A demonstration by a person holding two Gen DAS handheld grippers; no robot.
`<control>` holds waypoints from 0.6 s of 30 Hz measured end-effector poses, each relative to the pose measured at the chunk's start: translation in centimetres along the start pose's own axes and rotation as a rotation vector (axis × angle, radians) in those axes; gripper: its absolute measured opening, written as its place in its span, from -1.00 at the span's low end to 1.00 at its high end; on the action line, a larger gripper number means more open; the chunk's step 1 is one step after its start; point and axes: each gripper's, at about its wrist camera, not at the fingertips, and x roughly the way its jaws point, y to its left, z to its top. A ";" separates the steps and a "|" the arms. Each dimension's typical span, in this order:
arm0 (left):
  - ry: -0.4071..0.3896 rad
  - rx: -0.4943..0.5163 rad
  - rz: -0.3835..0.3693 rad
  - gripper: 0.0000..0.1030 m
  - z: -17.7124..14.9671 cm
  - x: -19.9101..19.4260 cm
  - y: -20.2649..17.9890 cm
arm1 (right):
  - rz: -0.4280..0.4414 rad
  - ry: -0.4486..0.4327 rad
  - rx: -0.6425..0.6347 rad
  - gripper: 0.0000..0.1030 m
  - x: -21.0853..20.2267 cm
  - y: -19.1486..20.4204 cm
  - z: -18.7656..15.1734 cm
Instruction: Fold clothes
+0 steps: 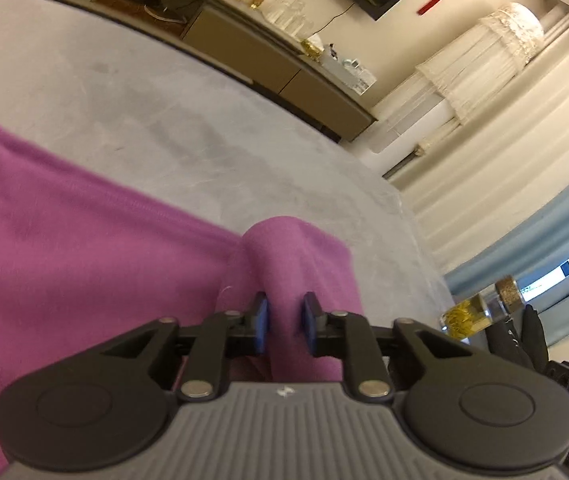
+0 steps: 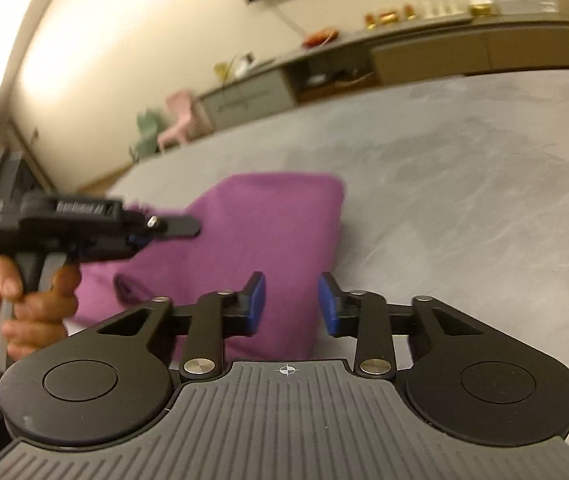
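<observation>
Left gripper (image 1: 284, 322) pinches purple garment (image 1: 84, 260) fold — right gripper (image 2: 291, 304) parted, empty.

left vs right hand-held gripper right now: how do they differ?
Left hand-held gripper is shut on a raised fold of the purple cloth; right hand-held gripper is open with nothing between its pads. In its own view the left looks tilted relative to the room; the right looks closer to level, over the cloth's near edge. Both have blue pads and sit above the grey surface.
</observation>
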 end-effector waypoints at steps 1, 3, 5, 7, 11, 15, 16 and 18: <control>0.014 -0.001 -0.003 -0.29 -0.1 0.3 0.0 | -0.002 0.014 -0.023 -0.46 0.4 0.6 -0.1; 0.044 0.009 -0.006 0.02 -0.2 1.1 -0.4 | -0.008 0.033 -0.053 -0.46 1.1 1.5 -0.2; 0.069 0.053 0.003 -0.34 -0.2 1.9 -1.5 | -0.018 0.035 -0.059 -0.43 1.2 1.6 -0.2; 0.064 0.089 -0.015 -0.69 -0.1 2.0 -2.7 | -0.051 0.011 -0.069 -0.33 0.6 1.7 -0.4; -0.044 -0.005 -0.294 -0.75 0.3 0.4 -2.5 | -0.097 -0.062 -0.252 0.17 -0.6 4.9 -2.2; -0.049 -0.185 -0.296 -0.75 0.0 2.1 1.3 | -0.218 -0.065 -0.502 0.45 1.3 8.3 -4.3; -0.055 -0.234 -0.293 -0.75 -0.3 2.3 2.3 | -0.251 -0.056 -0.559 0.45 2.0 8.9 -4.8; -0.070 -0.329 -0.296 -0.75 -1.2 2.7 4.3 | -0.287 -0.056 -0.655 0.43 3.1 10.1 -5.7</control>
